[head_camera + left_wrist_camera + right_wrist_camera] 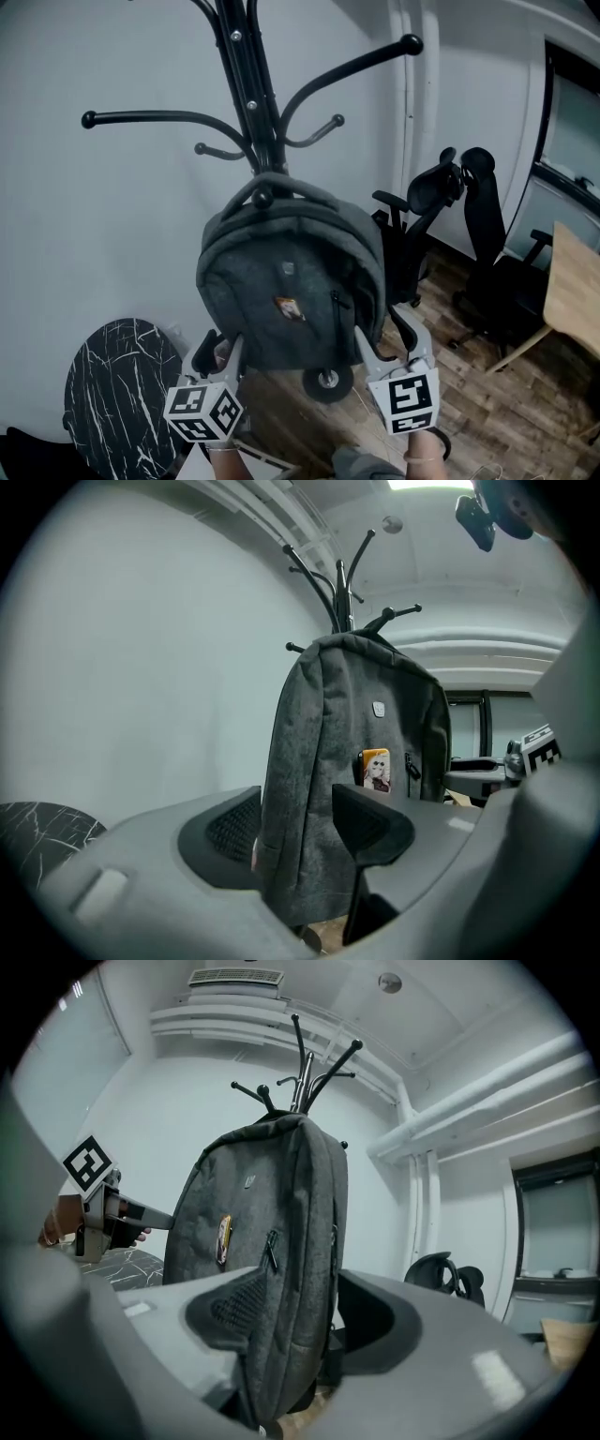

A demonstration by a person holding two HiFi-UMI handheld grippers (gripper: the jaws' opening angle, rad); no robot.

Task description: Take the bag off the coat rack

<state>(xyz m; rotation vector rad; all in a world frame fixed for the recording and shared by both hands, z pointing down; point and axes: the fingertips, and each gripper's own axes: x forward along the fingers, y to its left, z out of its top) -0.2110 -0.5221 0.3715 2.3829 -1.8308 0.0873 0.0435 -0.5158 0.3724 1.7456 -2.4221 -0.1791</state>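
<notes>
A dark grey backpack (291, 281) hangs by its top handle from a low hook of the black coat rack (248, 94). My left gripper (223, 349) is at the bag's lower left corner, and the right gripper (384, 337) at its lower right corner. In the left gripper view the bag's (347, 761) side edge stands between the wide jaws of the left gripper (300, 827), without being squeezed. In the right gripper view the bag's (272, 1241) other edge lies between the jaws of the right gripper (291, 1312), with a gap at the right pad.
A round black marble-pattern table (112, 384) stands at the lower left. Black office chairs (487, 272) and a wooden tabletop (572, 291) are at the right on the wood floor. A white wall is behind the rack.
</notes>
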